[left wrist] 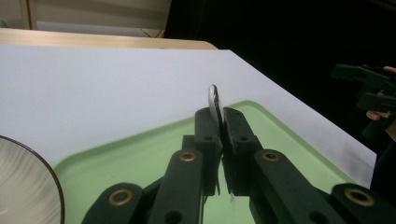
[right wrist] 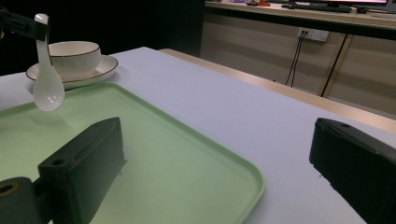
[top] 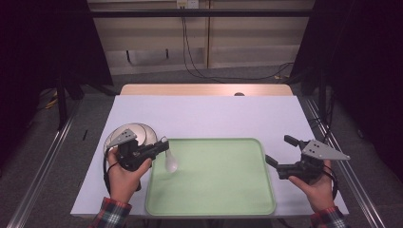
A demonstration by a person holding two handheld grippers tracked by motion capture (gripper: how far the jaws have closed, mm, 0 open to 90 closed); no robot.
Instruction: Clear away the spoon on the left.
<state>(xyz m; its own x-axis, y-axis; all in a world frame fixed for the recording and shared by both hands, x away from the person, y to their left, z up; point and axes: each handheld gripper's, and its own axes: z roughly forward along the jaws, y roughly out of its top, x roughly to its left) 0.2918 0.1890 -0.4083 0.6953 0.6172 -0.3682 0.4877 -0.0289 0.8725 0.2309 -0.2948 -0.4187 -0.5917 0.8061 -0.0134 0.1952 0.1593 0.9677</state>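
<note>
My left gripper is clamped on the handle of a white spoon, and I can see the handle's top edge pinched upright between the two black jaws in the left gripper view. The spoon hangs bowl-down over the left edge of the green tray. From the right gripper view the spoon looks to be clear of the tray surface, though I can't be sure from this angle that its bowl isn't just touching.

Behind the spoon, just off the tray's left side, a white bowl sits on a plate on the white table. In the high view my left hand and the gripper body cover part of that bowl and plate.

My right gripper has its jaws wide apart with nothing between them. It sits at the tray's right edge, pointing left toward the tray, well apart from the spoon. The right hand holds it low over the table, near the front right corner.
</note>
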